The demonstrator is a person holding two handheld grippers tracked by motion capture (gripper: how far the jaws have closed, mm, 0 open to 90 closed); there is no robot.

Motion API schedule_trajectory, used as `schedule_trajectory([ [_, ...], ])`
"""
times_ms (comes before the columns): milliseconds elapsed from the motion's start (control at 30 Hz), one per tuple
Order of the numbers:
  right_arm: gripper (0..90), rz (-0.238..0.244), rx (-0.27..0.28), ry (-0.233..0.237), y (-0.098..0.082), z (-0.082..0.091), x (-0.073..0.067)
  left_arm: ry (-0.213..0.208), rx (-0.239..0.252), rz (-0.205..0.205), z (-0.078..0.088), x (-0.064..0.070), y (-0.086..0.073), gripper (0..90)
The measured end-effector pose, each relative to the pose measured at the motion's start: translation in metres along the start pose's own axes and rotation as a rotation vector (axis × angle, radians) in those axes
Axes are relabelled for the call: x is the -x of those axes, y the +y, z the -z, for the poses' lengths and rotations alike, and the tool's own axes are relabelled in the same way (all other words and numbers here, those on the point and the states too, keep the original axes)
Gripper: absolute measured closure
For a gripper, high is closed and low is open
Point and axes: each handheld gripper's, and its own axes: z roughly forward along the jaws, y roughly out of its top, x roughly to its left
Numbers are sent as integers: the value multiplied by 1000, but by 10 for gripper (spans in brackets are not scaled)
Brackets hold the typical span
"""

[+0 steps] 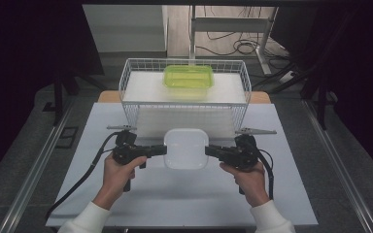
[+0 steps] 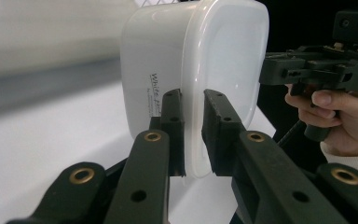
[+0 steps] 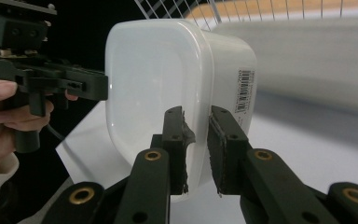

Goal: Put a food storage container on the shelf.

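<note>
A white plastic container [image 1: 186,148] with rounded corners hangs above the table between my two grippers. My left gripper [image 1: 162,149] is shut on its left rim. In the left gripper view the two jaws pinch the wall of the container [image 2: 205,60] at my left gripper [image 2: 192,95], beside a printed label. My right gripper [image 1: 209,150] is shut on the opposite rim. The right gripper view has the container [image 3: 168,79] clamped at my right gripper [image 3: 196,112], near a barcode sticker. Each gripper view also catches the other gripper across the container.
A white wire basket [image 1: 126,82] stands at the back of the white table [image 1: 184,194]. Inside it, on a white pad, sits a green translucent container [image 1: 188,76]. Dark curtains flank the table, and cables lie on the floor behind.
</note>
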Motion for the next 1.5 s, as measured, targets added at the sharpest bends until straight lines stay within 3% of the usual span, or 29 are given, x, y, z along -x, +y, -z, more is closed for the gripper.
schedule_trajectory([
  [533,767,82,67,23,52,12,-20,-13,81,-53,28,18,46,789],
  [1067,768,107,118,35,105,25,-24,8,119,-112,41,38,103,792],
  [1267,771,113,143,52,127,28,-23,14,137,-123,45,41,125,791],
  [1500,771,124,158,55,152,24,-21,18,150,-113,46,34,150,787],
])
